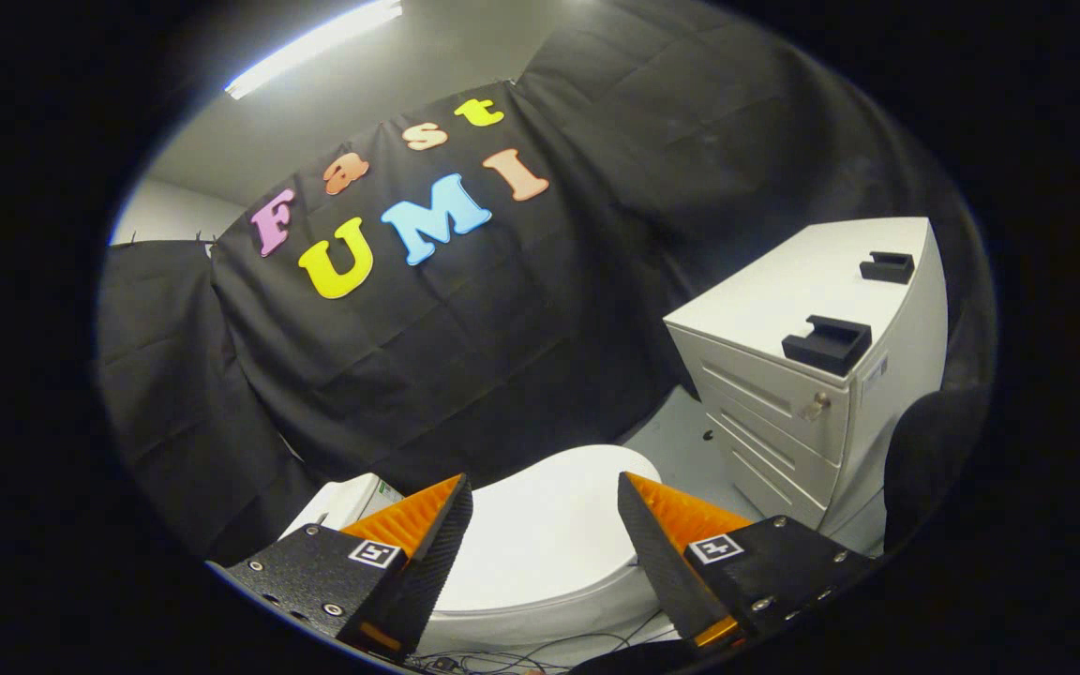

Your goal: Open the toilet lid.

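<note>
A white toilet with its lid (pixel 549 534) lying flat and closed sits below and just ahead of my fingers. Its white tank (pixel 352 499) peeks out behind the left finger, against the black cloth wall. My gripper (pixel 545 492) hovers above the lid, open, with a wide gap and nothing between the fingers. The lid shows through that gap; the fingers hide its sides. I cannot tell how far above the lid the tips are.
A white drawer cabinet (pixel 812 375) stands to the right of the toilet, with two black holders (pixel 826 342) on top. Grey floor (pixel 681 441) lies between cabinet and toilet. Thin cables (pixel 540 652) run along the floor in front of the bowl. A dark rounded object (pixel 929 459) sits right of the cabinet.
</note>
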`<control>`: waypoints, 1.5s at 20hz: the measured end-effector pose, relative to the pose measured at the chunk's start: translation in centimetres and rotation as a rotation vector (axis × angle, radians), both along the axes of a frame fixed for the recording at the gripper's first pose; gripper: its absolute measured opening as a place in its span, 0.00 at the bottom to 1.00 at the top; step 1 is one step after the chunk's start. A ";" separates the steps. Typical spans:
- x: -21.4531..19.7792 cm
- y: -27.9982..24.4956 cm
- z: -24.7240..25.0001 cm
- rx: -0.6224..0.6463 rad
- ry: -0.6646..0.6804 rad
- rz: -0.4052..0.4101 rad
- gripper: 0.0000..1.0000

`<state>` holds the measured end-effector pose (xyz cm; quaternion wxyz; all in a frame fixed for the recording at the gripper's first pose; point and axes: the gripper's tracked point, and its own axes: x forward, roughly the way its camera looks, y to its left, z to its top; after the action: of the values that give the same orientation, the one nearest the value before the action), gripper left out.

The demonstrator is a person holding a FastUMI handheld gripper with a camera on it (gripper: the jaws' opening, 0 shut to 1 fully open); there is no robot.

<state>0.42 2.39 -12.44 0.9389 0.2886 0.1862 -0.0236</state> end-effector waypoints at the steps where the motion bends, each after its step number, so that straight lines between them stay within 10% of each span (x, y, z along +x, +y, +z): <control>1: 0.0 0.1 -0.9 0.021 0.026 0.001 0.96; 30: -1.2 -1.4 -18.9 0.409 0.419 -0.146 0.88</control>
<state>-0.74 1.01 -31.35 0.7982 0.4730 0.3556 -0.1122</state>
